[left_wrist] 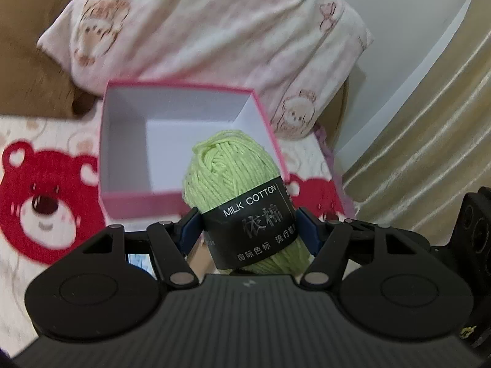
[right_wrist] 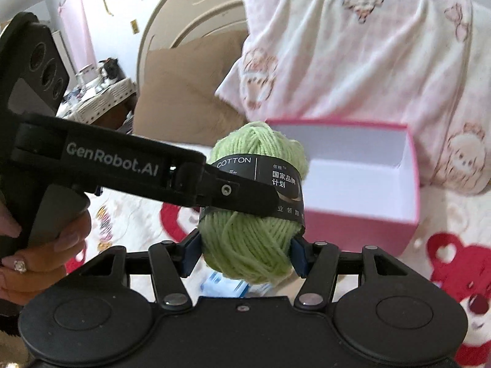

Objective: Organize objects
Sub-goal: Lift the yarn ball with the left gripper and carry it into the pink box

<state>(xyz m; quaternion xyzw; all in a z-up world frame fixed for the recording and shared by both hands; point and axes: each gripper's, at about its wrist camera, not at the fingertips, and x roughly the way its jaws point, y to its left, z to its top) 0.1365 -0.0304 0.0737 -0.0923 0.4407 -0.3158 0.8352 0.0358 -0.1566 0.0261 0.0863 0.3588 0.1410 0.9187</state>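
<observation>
Yarn ball (left_wrist: 233, 184) sat between left gripper (left_wrist: 248, 230) fingers at 6 o'clock, overlapping the near wall of the open box (left_wrist: 122, 141) at 12. Pillow (left_wrist: 214, 30) lay behind the box, both on the blanket (left_wrist: 46, 208).

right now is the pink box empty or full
Empty: the pink box shows only bare white floor and walls; the yarn is outside, held in front.

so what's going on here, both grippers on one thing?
Yes. A person's two handheld grippers both clamp the same green yarn skein: the left gripper grips it at the black label band, the right gripper at the end below the band. The skein is held in the air just in front of an open pink box, which looks empty and sits on a bear-print blanket.
</observation>
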